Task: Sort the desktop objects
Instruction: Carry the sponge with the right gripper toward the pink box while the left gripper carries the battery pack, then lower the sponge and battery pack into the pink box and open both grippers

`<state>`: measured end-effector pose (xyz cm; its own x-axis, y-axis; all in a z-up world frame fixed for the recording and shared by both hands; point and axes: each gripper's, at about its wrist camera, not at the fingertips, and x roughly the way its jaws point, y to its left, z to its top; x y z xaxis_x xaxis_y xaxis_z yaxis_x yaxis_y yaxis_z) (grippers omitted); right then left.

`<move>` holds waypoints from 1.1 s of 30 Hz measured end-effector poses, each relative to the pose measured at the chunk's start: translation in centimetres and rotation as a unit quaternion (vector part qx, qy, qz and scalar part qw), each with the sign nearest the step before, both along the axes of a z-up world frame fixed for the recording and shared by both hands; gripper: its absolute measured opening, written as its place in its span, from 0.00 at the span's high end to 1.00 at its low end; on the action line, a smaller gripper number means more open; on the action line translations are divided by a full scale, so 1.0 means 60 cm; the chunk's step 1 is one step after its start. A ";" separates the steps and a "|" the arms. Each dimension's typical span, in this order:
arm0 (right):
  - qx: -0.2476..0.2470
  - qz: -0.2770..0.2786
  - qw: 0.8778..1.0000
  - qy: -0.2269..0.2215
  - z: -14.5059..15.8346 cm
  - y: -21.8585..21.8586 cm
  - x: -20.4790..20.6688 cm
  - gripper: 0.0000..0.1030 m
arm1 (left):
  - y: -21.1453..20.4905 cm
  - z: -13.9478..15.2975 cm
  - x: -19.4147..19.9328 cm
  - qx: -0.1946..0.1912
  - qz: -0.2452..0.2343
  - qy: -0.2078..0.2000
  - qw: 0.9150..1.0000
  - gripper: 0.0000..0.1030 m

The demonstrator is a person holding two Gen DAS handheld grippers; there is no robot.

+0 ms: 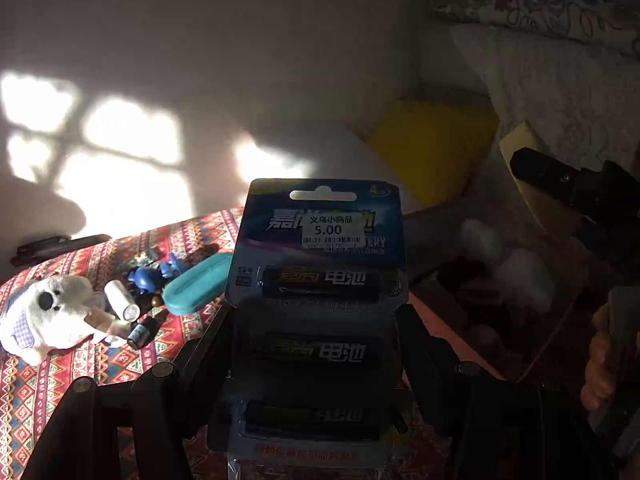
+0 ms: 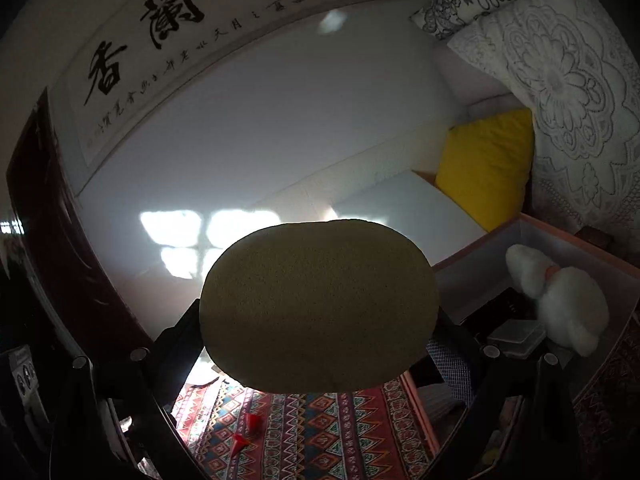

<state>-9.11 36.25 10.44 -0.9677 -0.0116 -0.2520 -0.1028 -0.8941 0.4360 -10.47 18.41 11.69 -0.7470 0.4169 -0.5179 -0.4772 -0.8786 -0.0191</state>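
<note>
A blue battery blister pack (image 1: 320, 264) with a 5.00 price sticker stands upright, and my left gripper (image 1: 316, 320) is shut on its lower half, raised over the table's right edge. My right gripper (image 2: 316, 332) is shut on an oval yellow-brown sponge (image 2: 316, 304), held in the air above the patterned tablecloth (image 2: 320, 432). In the left wrist view that sponge (image 1: 524, 148) and the right gripper's black body show at upper right, over a pink-edged box (image 1: 448, 328).
On the tablecloth (image 1: 48, 392) lie a white plush koala (image 1: 48, 312), a white cylinder (image 1: 120, 300), a blue toy figure (image 1: 148, 276), a teal case (image 1: 196, 288) and a small dark battery (image 1: 142, 332). The box (image 2: 500, 248) holds a white plush (image 2: 560, 300) and a clear container (image 2: 516, 340). Two red bits (image 2: 252, 424) lie on the cloth.
</note>
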 end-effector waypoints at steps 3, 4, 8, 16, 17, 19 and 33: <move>-0.010 -0.041 0.999 0.006 -0.004 0.068 0.032 0.01 | 0.076 0.010 -0.009 0.001 -0.033 0.004 0.999 0.36; -0.014 -0.055 0.998 0.007 -0.006 0.092 0.041 0.01 | 0.098 0.010 -0.016 0.000 -0.042 0.003 0.999 0.36; -0.028 -0.111 0.993 0.008 -0.018 0.185 0.084 0.01 | 0.188 0.011 -0.047 0.000 -0.076 0.000 0.997 0.36; -0.055 -0.173 0.983 -0.014 -0.058 0.323 0.099 0.01 | 0.307 -0.022 -0.128 -0.015 -0.105 -0.021 0.994 0.35; -0.057 -0.174 0.983 -0.017 -0.061 0.333 0.095 0.01 | 0.310 -0.030 -0.138 -0.014 -0.103 -0.027 0.994 0.35; -0.053 -0.166 0.984 -0.021 -0.063 0.341 0.079 0.01 | 0.309 -0.043 -0.156 -0.009 -0.102 -0.041 0.994 0.32; -0.022 -0.120 0.990 -0.064 -0.080 0.274 -0.009 0.00 | 0.150 -0.031 -0.165 0.069 -0.044 -0.054 0.995 0.05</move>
<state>-9.65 52.68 5.66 -0.9043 0.2015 -0.3763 -0.3667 -0.8180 0.4432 -20.34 27.43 9.83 -0.6477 0.5504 -0.5267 -0.5400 -0.8194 -0.1922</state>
